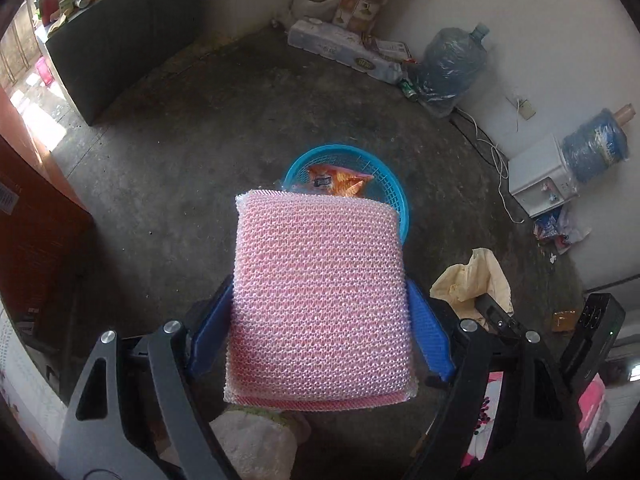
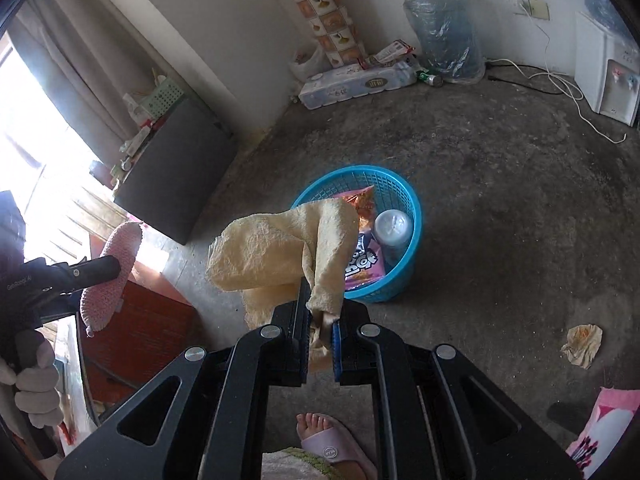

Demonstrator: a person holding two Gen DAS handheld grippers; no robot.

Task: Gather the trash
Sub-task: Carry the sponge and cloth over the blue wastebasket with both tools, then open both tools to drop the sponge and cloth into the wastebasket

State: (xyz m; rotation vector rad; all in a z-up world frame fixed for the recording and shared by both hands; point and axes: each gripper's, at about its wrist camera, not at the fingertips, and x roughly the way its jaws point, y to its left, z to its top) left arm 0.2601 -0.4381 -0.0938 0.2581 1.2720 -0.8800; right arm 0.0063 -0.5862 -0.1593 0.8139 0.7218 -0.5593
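Pink mesh sponge [image 1: 320, 300] is clamped between the blue pads of the left tongs [image 1: 320, 320], held up over the concrete floor [image 1: 160, 184]. Right tongs [image 2: 320, 332] are closed tight on a yellow cloth [image 2: 276, 248]. Blue basket [image 2: 412, 208] sits just ahead, snack wrappers [image 2: 362, 266] inside, crumpled paper [image 2: 582, 346] well off to the side.
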